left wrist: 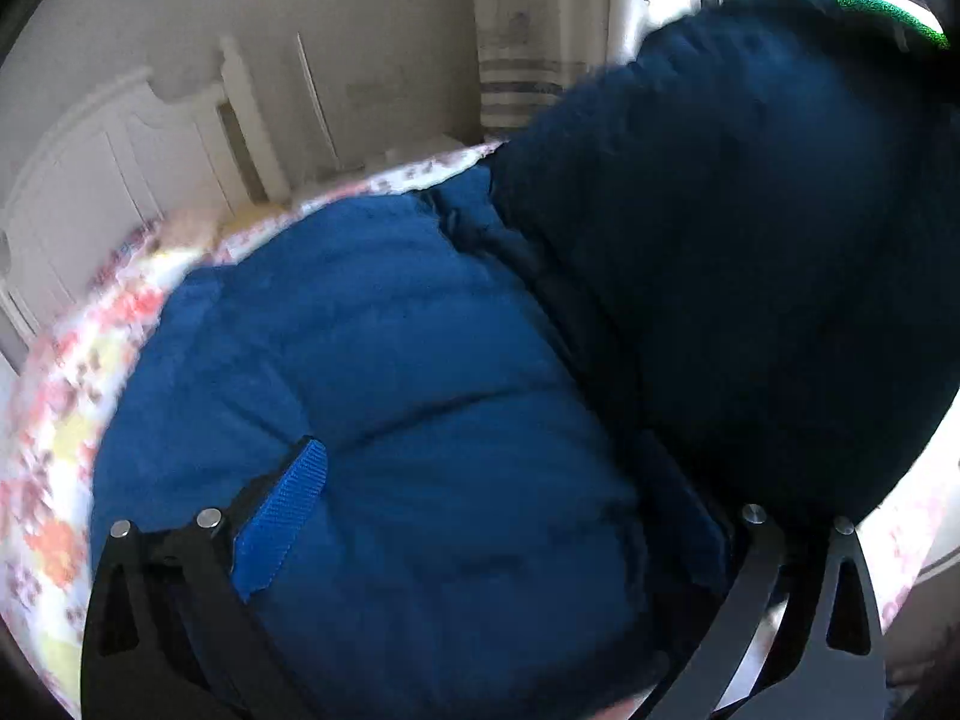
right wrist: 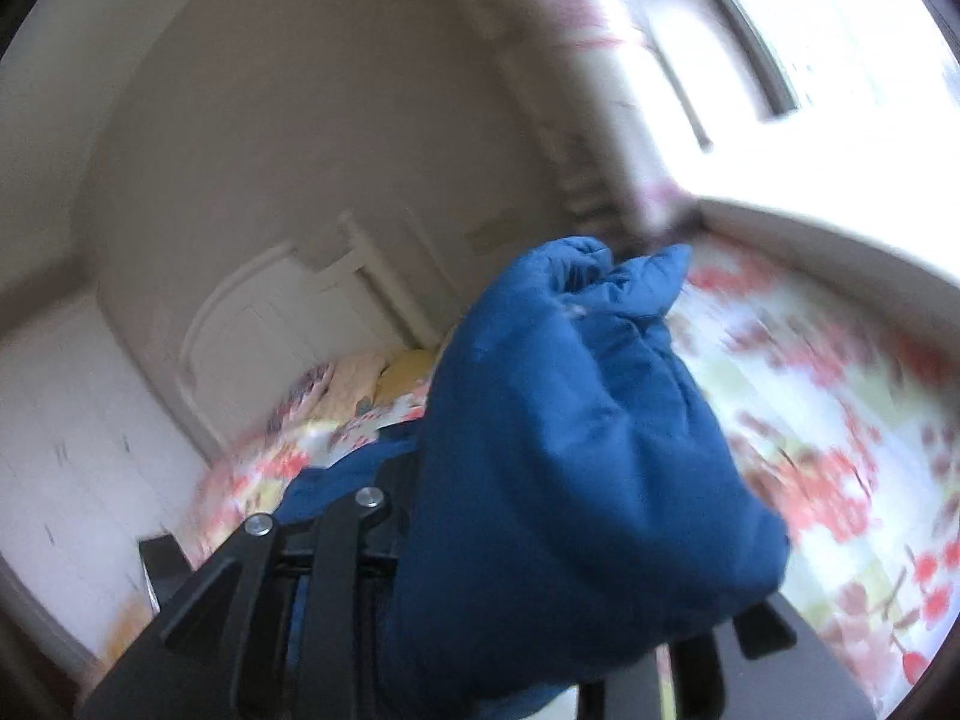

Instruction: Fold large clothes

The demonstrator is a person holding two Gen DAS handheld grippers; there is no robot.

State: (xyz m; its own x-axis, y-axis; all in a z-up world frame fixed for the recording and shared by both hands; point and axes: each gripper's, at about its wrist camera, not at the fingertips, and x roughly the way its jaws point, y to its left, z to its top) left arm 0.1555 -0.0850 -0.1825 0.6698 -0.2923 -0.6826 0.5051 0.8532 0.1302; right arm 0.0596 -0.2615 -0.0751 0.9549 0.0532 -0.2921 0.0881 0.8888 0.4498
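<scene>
While both grippers' fingers pinch it, puffy quilted blue jacket (left wrist: 390,360) bunches over floral bedsheet (right wrist: 810,420).

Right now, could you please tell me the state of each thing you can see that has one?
Blue padded jacket: partly lying on the bed, one bunched part lifted.
Left hand-held gripper: fingers spread around the jacket's bulk.
Right hand-held gripper: holding a bunched part of the jacket, raised.
Floral bedsheet: spread over the bed.
</scene>
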